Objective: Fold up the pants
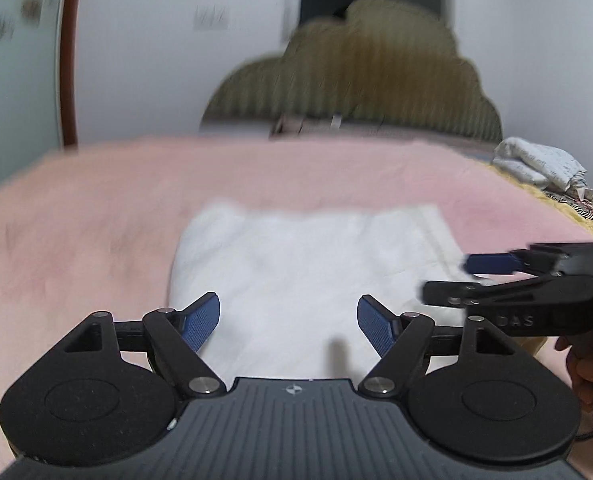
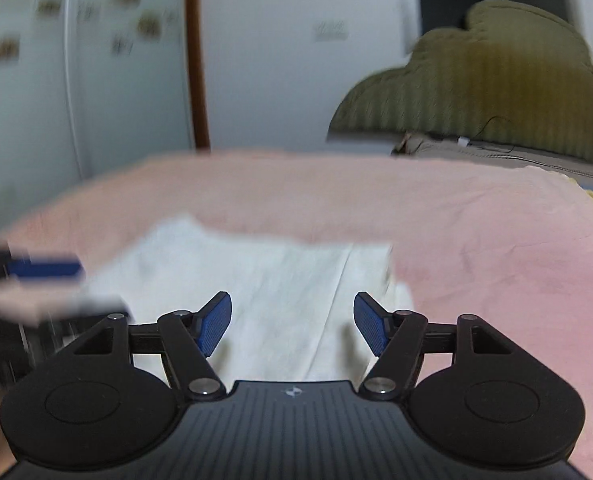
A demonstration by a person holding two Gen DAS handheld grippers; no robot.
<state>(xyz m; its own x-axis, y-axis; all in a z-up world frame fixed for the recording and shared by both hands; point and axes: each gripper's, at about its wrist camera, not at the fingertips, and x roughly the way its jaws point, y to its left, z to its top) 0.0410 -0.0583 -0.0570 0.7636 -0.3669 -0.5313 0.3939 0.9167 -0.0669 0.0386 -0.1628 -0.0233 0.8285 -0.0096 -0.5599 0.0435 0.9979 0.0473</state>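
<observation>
white pants [image 1: 296, 264] lie on the pink bedspread [image 1: 76, 220], already folded into a compact, roughly rectangular packet in the middle of the bed. both views blurred; fine creases hard to read.

left gripper [image 1: 288, 322]: jaws spread wide, nothing between the blue pads [image 1: 200, 326], hovering over the near edge of the cloth, tilted down. no cloth pinched.

right gripper [image 2: 292, 322]: jaws also well apart, empty, above the near part of the packet. a seam or fold line runs up the fabric between its fingers. in the left view it comes in from the right side, by the packet's right edge, a hand on its grip.

step, as i judge it: between folds, or at the last tidy; both tools free of the fabric.

next move likely calls for both grippers to take the near edge at two corners, close on all layers, and carry it over evenly. risk: catching only the top layer, or dragging the packet askew on the soft spread.

olive headboard [image 1: 356, 68] behind; crumpled pale cloth [image 1: 536, 160] at far right.
</observation>
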